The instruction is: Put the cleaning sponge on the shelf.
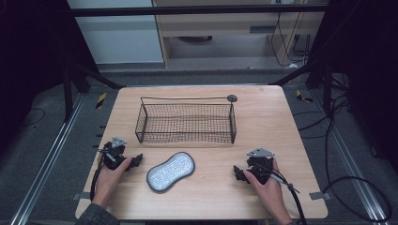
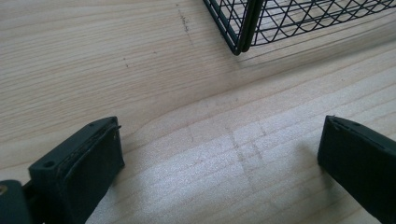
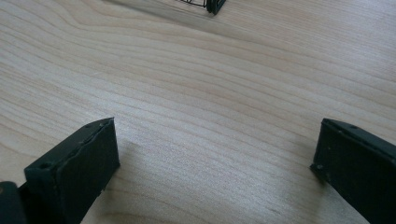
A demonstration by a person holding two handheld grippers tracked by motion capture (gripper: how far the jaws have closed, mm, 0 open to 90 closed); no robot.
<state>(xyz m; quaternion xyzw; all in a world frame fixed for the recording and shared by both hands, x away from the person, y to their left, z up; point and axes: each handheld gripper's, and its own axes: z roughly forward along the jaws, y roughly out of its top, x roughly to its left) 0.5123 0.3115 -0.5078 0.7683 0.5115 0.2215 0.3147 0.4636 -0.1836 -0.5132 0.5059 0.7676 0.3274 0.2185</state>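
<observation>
One wooden table (image 1: 281, 122) is seen from above, square-cornered and pale, with its near edge cut off at the bottom of the high view. Toward its far half a black wire basket (image 1: 186, 123) is set, long side facing the person; a thin wire handle runs above its back rim and ends in a small round disc at the right. Nothing can be made out inside the basket through the mesh. Only one corner of the basket is caught at the top of the left gripper view (image 2: 243, 28), and barely a tip of it at the top edge of the right gripper view.

Between the basket and the near edge, a grey peanut-shaped pad (image 1: 170, 171) is laid flat on the table, tilted, well apart from the basket and lying between the two grippers without being touched by either. Its surface texture is too fine to be read.

The left gripper (image 1: 136, 161) is held low at the table's left, pointed inward toward the pad; its jaws are spread wide over bare wood, with nothing between them. The right gripper (image 1: 237, 172) is held likewise at the right, jaws spread wide and empty. Both hands are partly cut off by the frame's lower edge.
</observation>
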